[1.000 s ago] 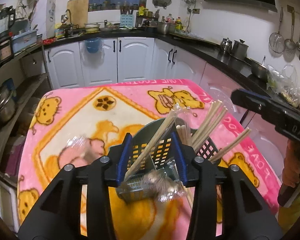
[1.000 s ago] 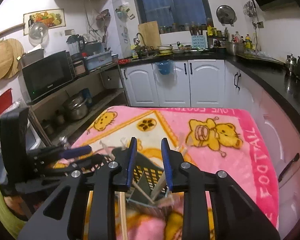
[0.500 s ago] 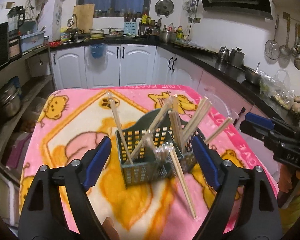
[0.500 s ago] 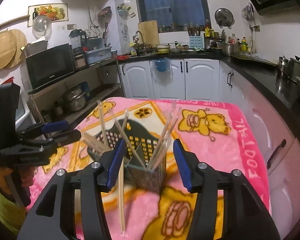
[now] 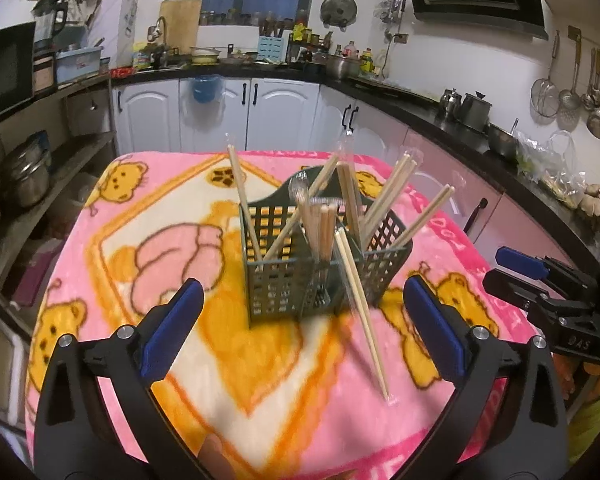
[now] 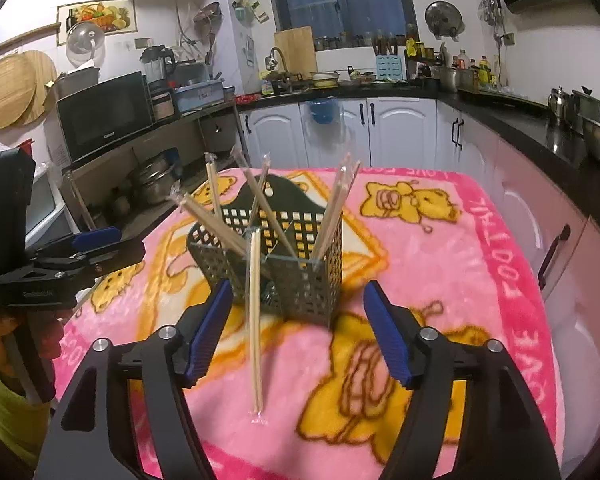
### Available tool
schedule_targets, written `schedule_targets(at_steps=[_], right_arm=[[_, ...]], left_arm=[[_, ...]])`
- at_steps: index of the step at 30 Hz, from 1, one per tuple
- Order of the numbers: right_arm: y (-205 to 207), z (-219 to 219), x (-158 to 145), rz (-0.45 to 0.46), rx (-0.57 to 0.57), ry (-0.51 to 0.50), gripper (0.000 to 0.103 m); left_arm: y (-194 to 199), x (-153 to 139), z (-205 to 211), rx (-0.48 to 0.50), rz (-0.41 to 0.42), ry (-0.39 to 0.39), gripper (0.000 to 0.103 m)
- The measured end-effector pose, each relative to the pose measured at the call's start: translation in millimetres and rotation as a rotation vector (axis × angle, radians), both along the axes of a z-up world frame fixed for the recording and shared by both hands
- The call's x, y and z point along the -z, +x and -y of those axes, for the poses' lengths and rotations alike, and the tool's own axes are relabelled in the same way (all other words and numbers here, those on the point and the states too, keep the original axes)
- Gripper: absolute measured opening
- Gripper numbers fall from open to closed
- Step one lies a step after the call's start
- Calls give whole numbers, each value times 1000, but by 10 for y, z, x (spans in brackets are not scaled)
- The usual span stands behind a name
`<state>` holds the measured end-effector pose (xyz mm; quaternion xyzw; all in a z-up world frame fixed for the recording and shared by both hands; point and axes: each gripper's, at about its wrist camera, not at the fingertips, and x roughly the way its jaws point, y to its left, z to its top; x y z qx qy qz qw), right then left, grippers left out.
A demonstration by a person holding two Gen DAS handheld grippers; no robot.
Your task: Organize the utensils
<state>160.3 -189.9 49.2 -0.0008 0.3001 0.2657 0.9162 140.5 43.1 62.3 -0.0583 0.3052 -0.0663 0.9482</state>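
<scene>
On the tabletop, which is covered by a pink fleece blanket with yellow bear cartoons (image 5: pixel 100 248), a dark green perforated plastic utensil caddy (image 5: pixel 320 276) stands upright near the middle. Bundles of pale wooden chopsticks in clear wrappers (image 5: pixel 384 196) lean outward from its compartments at different angles, and a shorter bunch of thin wooden sticks (image 5: pixel 322 232) stands near its centre. One wrapped pair of chopsticks (image 5: pixel 360 304) is outside the caddy, its upper end leaning against the near wall and its lower end resting on the blanket; the right wrist view shows the same pair (image 6: pixel 255 320) propped at the caddy's front. The left hand-held gripper (image 5: pixel 300 336) hovers in front of the caddy with its blue-padded jaws spread wide and nothing between them. The right hand-held gripper (image 6: pixel 298 328) is likewise wide open and empty, facing the caddy (image 6: pixel 300 276) from the other side, apart from it. White kitchen cabinets (image 5: pixel 260 116) stand behind the tabletop.
</scene>
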Motion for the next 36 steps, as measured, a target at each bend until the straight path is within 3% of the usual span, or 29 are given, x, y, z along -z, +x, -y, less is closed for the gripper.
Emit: schedule_targets(at_steps=[21,29,36], right_arm=[[-313,62,380,5,68,7,86],[-425,91,493,52,101,-5,90],[-591,69,561,149,111,-29,95]], left_arm=[[-345,444,65,-48,16,12,92],[-420,579,109,-68,40,9,92],[-487,681,159,-83,71,14,92]])
